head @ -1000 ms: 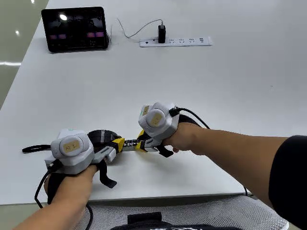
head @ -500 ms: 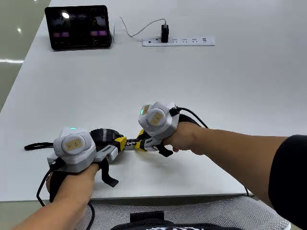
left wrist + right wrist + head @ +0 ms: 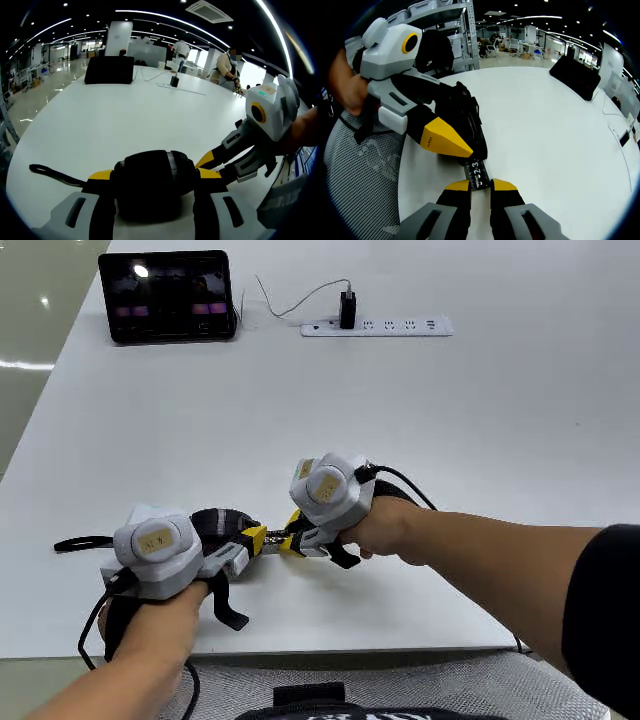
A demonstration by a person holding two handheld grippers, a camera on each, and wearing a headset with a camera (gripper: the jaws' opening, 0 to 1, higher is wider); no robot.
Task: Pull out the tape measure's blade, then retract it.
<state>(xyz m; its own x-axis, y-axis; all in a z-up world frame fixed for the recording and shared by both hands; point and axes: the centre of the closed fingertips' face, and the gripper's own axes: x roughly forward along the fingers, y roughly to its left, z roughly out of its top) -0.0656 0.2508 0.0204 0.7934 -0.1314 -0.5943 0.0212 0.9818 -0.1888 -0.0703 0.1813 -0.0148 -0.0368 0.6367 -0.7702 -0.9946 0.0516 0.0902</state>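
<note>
Left gripper (image 3: pixel 154 175) is clamped on the tape measure (image 3: pixel 465 120), which sits on the table (image 3: pixel 420 410). Right gripper (image 3: pixel 480 186) pinches the short exposed blade (image 3: pixel 476 172). The blade runs straight between them, so I'd pull right, away from the case.

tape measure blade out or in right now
Out, a short way: a numbered stretch of blade shows between the case and the right gripper, shut on its tip.
</note>
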